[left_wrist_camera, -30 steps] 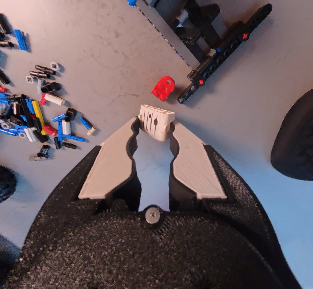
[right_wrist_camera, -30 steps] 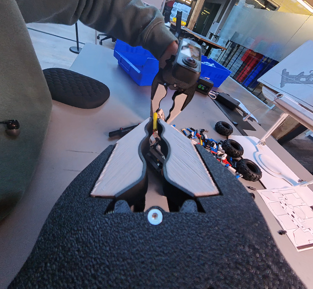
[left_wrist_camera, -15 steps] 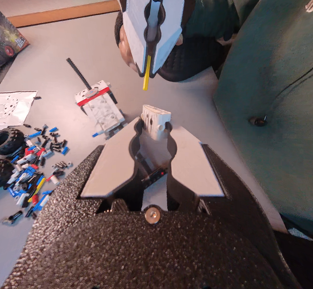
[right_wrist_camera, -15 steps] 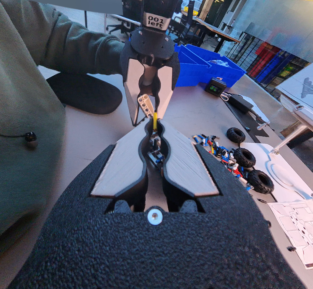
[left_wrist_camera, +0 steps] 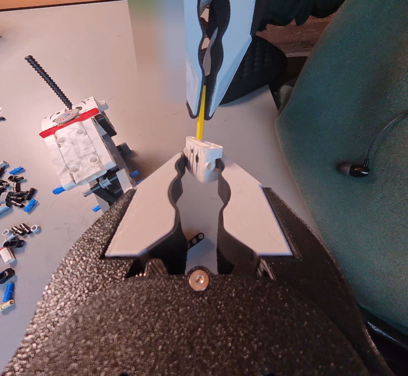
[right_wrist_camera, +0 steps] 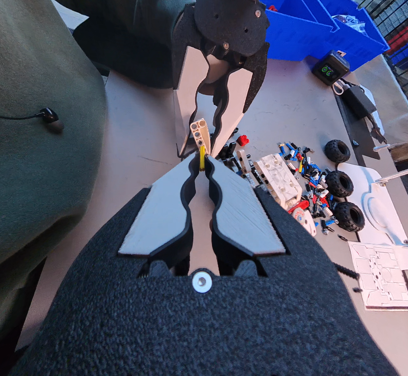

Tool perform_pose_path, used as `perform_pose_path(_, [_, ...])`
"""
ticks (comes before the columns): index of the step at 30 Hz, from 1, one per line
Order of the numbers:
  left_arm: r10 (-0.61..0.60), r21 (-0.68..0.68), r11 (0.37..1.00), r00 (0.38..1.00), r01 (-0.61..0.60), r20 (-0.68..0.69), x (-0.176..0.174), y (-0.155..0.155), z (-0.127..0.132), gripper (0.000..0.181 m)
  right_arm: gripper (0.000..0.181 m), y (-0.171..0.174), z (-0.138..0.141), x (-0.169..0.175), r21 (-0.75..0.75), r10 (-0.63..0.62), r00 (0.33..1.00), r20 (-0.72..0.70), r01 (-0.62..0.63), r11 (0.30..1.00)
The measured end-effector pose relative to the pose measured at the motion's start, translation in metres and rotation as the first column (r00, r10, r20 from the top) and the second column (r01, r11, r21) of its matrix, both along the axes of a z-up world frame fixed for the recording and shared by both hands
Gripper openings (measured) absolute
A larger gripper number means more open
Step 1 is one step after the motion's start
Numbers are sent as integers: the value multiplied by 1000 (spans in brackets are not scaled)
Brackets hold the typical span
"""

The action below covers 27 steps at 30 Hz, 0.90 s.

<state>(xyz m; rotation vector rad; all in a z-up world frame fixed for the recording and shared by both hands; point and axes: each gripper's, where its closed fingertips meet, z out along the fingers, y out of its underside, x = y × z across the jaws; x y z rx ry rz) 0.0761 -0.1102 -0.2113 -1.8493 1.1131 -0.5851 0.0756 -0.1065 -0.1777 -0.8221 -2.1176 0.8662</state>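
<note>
The left tongs (left_wrist_camera: 202, 162) pinch a small white perforated block (left_wrist_camera: 204, 160) at their tips, held above the grey worktop (left_wrist_camera: 88, 45). The right tongs (right_wrist_camera: 202, 158) are nearly closed on a thin yellow rod (right_wrist_camera: 202, 159), whose free end touches the top of the block. The left wrist view shows the rod (left_wrist_camera: 201, 116) meeting the block's upper face near its left end; whether it sits in a hole cannot be told there. The right wrist view shows the block's row of round holes (right_wrist_camera: 199, 133) end-on, with the rod at the lowest one. Only the right wrist view shows the blue bins (right_wrist_camera: 309, 19), three black tyres (right_wrist_camera: 340, 183) and a printed sheet (right_wrist_camera: 379, 277). Both show a white partly built model (left_wrist_camera: 81, 144) and scattered small parts (left_wrist_camera: 17, 195).
</note>
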Motion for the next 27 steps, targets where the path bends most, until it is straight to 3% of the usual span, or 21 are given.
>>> perform_pose_path(15, [41,-88,995,995,-49,-88,4,2,-31,25,2,-2,-28,2,62,-13,992,127,5,998])
perform_pose_path(21, [38,-119,991,987,-57,-156,7,-2,-52,24,2,-5,-49,6,21,-27,985,172,24,999])
perform_pose_path(26, [10,-127,992,995,-23,-101,25,-4,-52,21,1,-22,-49,0,-86,-4,987,158,18,996])
perform_pose_path(27, [31,-103,993,980,-53,-198,19,0,-62,23,2,-15,-57,-1,-16,-34,986,164,38,999])
